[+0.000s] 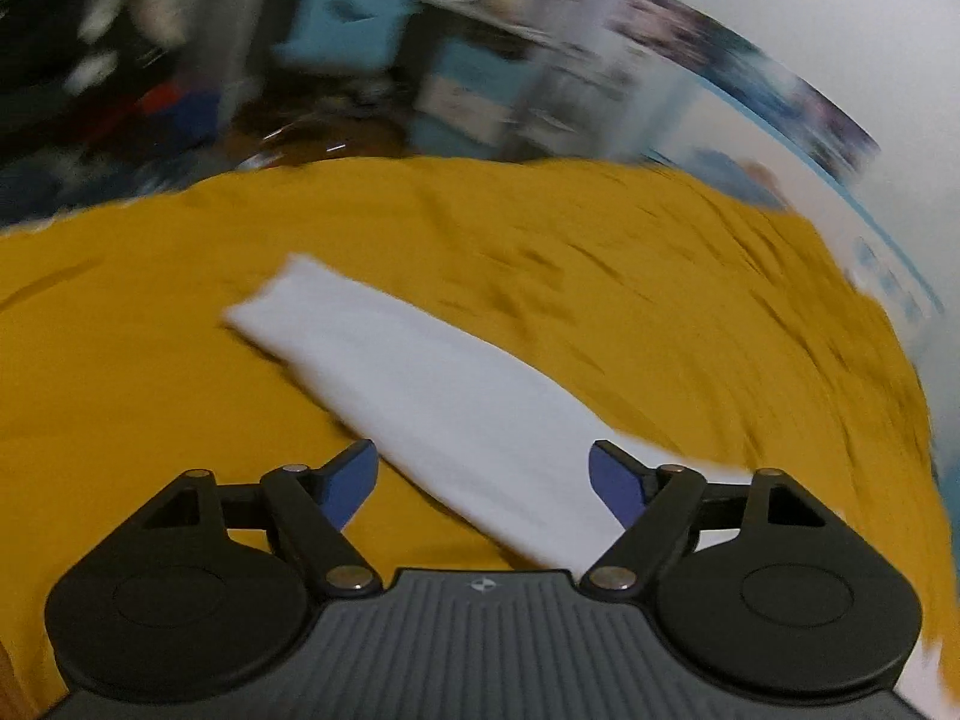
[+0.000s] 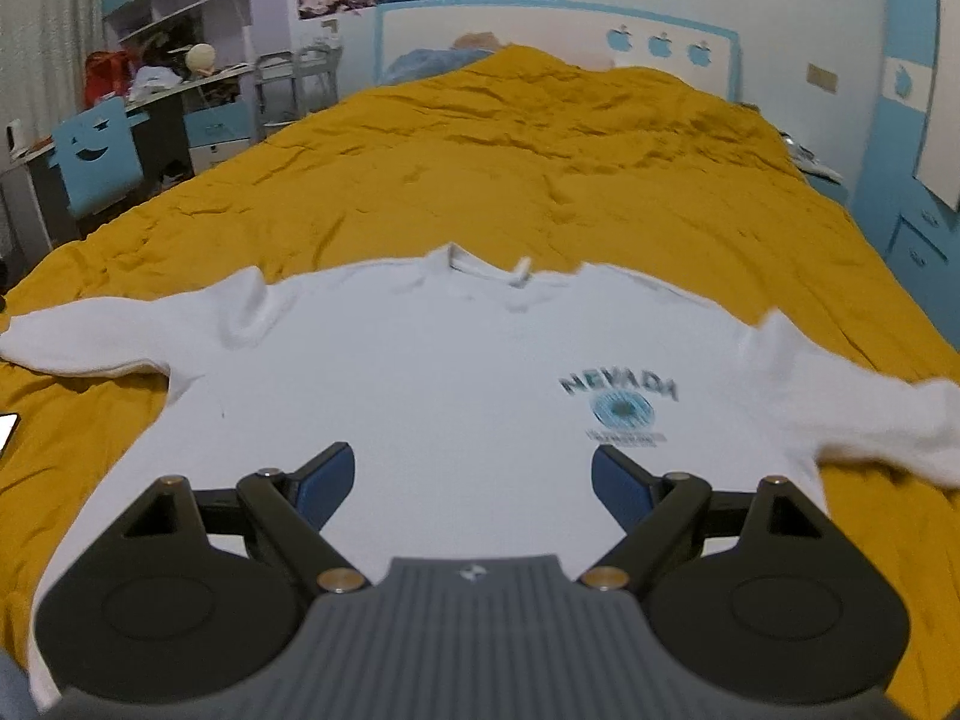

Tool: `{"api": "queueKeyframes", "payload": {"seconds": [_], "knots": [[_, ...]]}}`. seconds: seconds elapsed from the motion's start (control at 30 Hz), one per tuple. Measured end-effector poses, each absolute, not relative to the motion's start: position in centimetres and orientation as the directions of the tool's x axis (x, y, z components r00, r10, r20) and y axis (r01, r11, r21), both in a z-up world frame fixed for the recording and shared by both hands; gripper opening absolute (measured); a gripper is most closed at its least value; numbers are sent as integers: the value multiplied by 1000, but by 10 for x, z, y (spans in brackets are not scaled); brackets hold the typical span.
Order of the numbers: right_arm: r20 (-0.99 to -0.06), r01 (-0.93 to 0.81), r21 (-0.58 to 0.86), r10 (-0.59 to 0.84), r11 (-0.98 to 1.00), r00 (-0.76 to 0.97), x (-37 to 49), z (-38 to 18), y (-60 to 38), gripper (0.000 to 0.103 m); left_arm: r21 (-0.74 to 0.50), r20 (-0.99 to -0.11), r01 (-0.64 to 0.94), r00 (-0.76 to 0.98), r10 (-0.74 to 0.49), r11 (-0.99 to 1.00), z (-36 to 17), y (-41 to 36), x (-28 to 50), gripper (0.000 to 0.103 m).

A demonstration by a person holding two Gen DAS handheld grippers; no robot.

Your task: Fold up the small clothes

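Observation:
A white long-sleeved shirt (image 2: pixel 456 372) with a "NEVADA" print (image 2: pixel 621 402) lies spread flat, front up, on a mustard-yellow bedspread (image 2: pixel 540 168), both sleeves stretched out sideways. My right gripper (image 2: pixel 474 480) is open and empty above the shirt's lower body. In the blurred left wrist view, one sleeve (image 1: pixel 420 384) of the shirt runs diagonally across the bedspread (image 1: pixel 120 360). My left gripper (image 1: pixel 483 480) is open and empty just above the sleeve's wider end.
A desk with a blue chair (image 2: pixel 96 162) and shelves stands left of the bed. A headboard (image 2: pixel 558 36) and blue drawers (image 2: pixel 918 240) are at the far end and right. A small white object (image 2: pixel 7 429) lies at the left edge.

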State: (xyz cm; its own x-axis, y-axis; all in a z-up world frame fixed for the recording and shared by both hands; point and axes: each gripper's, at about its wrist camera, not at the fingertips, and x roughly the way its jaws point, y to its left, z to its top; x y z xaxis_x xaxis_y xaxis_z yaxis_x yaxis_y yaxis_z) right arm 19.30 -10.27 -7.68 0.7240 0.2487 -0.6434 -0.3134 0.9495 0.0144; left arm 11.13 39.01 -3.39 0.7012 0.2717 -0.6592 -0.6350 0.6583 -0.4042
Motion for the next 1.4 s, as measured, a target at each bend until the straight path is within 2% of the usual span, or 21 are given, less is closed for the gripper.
{"api": "queueKeyframes", "payload": {"seconds": [0.2, 0.27, 0.33, 0.37, 0.4, 0.47, 0.57, 0.8, 0.9, 1.0, 1.07, 1.2, 1.3, 1.4], "knots": [[-657, -322, -6, 239, 947, 715, 224, -89, -77, 82, -441, -719, -755, 621, 312, 485, -71, 460, 114, 88], [-668, -329, -11, 238, 944, 705, 232, -93, -71, 82, -456, -728, -764, 615, 303, 457, -84, 474, 113, 73], [-678, -337, -18, 236, 942, 696, 237, -98, -65, 82, -465, -722, -762, 621, 305, 451, -88, 479, 116, 64], [-682, -339, -20, 235, 941, 693, 240, -99, -62, 82, -476, -711, -755, 632, 308, 450, -89, 481, 117, 54], [-685, -342, -22, 235, 940, 689, 241, -101, -60, 82, -488, -701, -747, 644, 308, 452, -89, 482, 119, 49], [-690, -344, -25, 233, 938, 685, 243, -105, -57, 82, -490, -685, -733, 659, 311, 473, -89, 481, 126, 20], [-703, -342, -27, 226, 939, 675, 245, -110, -54, 82, -435, -679, -725, 654, 334, 535, -83, 473, 140, 11], [-688, -339, -21, 233, 940, 688, 240, -105, -59, 81, -315, -557, -612, 738, 381, 726, -12, 402, 154, 10], [-683, -337, -13, 238, 941, 690, 237, -103, -64, 81, -233, -513, -505, 790, 336, 831, 22, 346, 164, 10], [-680, -331, -11, 236, 943, 694, 233, -101, -67, 75, -156, -483, -381, 834, 266, 911, 47, 279, 175, 10], [-677, -322, -17, 227, 947, 701, 233, -99, -71, 71, -140, -487, -286, 853, 185, 948, 52, 236, 186, 10], [-681, -283, -22, 193, 959, 706, 235, -101, -84, 55, -83, -530, -118, 846, 57, 990, 37, 156, 196, 10], [-693, -241, -10, 167, 971, 701, 239, -104, -96, 50, -80, -604, 5, 795, -53, 997, 7, 106, 203, 10], [-702, -222, 3, 160, 975, 694, 240, -108, -104, 49, -53, -678, 97, 727, -107, 994, -28, 70, 208, 10]]}}
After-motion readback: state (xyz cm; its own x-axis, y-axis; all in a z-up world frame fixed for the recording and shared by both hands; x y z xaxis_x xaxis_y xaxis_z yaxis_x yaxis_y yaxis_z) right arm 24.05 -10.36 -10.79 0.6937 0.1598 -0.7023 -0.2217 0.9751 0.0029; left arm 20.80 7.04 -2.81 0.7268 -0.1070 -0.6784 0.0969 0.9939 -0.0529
